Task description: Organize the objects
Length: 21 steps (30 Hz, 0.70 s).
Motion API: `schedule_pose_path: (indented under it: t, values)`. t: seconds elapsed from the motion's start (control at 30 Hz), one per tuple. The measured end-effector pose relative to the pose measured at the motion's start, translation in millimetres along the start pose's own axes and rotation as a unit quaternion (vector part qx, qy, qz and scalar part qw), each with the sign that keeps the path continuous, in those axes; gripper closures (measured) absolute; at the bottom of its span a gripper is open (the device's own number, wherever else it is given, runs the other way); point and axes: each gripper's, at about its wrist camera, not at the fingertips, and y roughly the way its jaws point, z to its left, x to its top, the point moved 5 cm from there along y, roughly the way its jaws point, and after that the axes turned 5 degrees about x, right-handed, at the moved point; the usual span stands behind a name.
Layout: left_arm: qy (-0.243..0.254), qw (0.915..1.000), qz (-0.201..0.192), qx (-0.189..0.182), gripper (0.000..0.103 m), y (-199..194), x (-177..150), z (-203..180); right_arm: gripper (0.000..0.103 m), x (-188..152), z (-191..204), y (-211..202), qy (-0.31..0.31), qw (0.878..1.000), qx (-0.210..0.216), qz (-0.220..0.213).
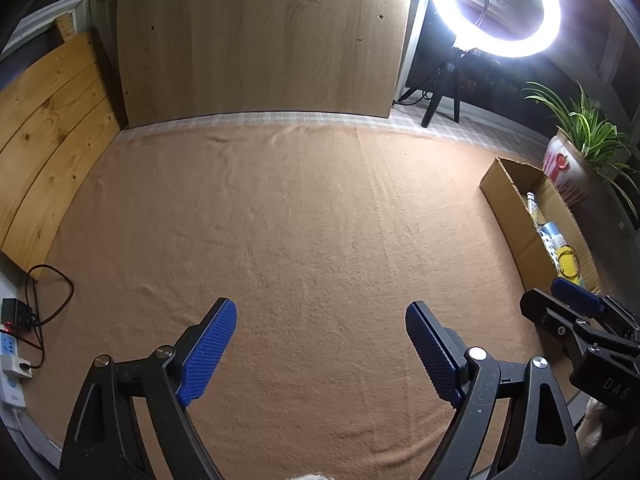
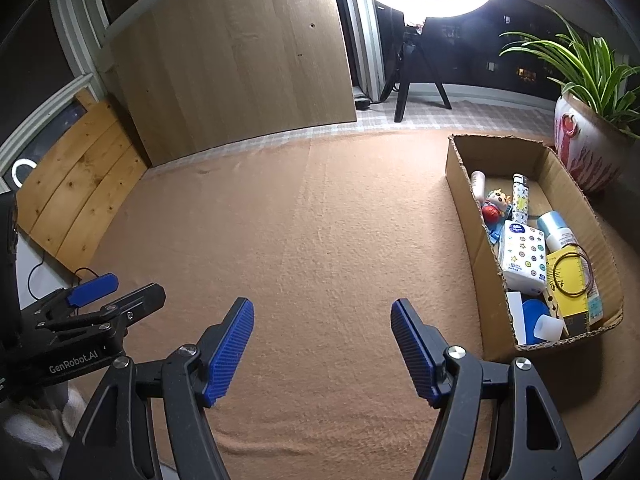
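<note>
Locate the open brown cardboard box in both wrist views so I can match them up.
Left wrist view: the open brown cardboard box sits at the right edge, seen end-on, contents mostly hidden.
Right wrist view: the box sits right of centre, interior fully visible and packed with small items.
Shared landmark: the white-and-red plant pot stands just behind the box.

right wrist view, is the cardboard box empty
No, the cardboard box holds several items, among them a patterned tissue pack, a yellow packet with a rubber band on it, and a small toy figure.
</note>
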Motion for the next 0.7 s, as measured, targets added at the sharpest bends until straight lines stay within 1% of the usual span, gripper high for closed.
schedule_pose_path:
  t: [0.27, 0.7]
  values:
    - [0.0, 1.0, 0.002, 0.004, 0.014, 3.3, -2.1, 0.3, 0.035, -0.1, -2.7, 0.3, 0.001, 1.0, -0.021, -0.001]
    - [-0.002, 0.9999, 0.004, 0.009, 0.014, 6.2, -5.2, 4.7, 0.035, 1.8, -3.7, 1.8, -0.004, 1.0, -0.028, -0.001]
